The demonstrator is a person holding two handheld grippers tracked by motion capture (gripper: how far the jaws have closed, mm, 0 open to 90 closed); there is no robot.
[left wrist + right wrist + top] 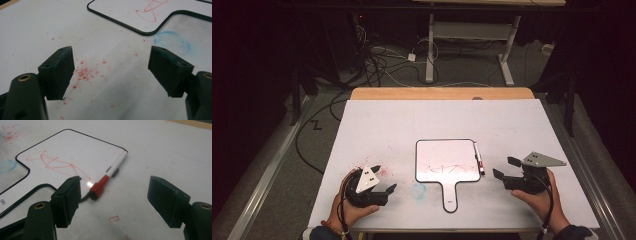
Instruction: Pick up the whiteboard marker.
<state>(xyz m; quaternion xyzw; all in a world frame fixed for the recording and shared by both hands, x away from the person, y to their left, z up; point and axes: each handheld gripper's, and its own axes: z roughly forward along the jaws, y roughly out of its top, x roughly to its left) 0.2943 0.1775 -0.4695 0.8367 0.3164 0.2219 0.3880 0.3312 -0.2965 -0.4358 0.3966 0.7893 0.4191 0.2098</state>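
A paddle-shaped whiteboard [447, 160] with a black rim and a short handle lies flat near the middle of the table, with red scribbles on it [62, 152]. A white marker [478, 159] with a red cap [110, 176] lies along the board's right edge. My right gripper [504, 167] is held just right of the board, open and holding nothing. In the right gripper view the marker's capped end lies just ahead of the left jaw [115, 181]. My left gripper [383, 178] hovers low at the front left, open and holding nothing [111, 52], with the board's corner [120, 10] farther ahead.
Red specks [83, 73] and a blue smudge [418, 190] stain the white table cover. A wooden strip [442, 93] marks the far edge. Beyond it are floor cables [382, 65] and another table's white legs [430, 45].
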